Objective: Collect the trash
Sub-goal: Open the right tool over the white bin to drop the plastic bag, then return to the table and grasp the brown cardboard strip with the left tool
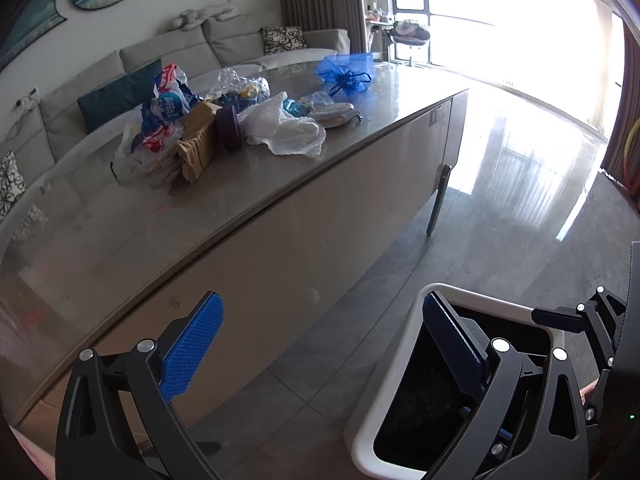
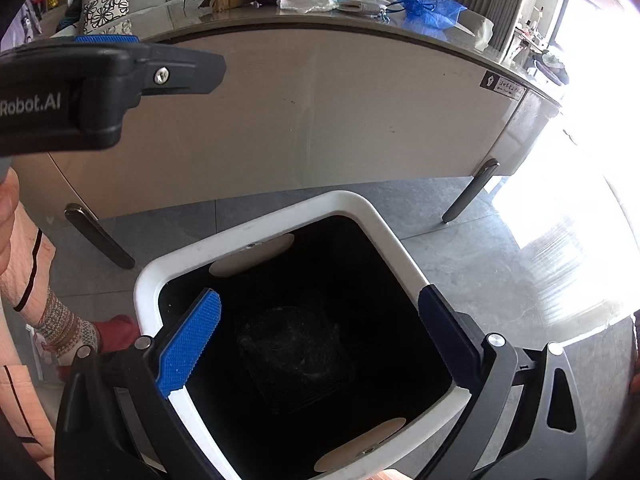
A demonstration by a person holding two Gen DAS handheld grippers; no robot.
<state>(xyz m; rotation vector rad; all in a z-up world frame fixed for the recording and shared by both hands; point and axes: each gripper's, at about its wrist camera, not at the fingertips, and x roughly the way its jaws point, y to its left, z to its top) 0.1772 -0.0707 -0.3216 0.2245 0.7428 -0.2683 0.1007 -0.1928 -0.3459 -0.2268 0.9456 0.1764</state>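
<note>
Your right gripper (image 2: 320,344) has its jaws spread wide with nothing between them, poised over the open mouth of the white bin (image 2: 344,200), whose dark inside shows a dim crumpled shape at the bottom. Your left gripper (image 1: 320,340) also stands apart and empty, beside the bin (image 1: 372,432). The trash pile (image 1: 192,128) and a blue bag (image 1: 348,72) lie on the table (image 1: 120,232).
</note>
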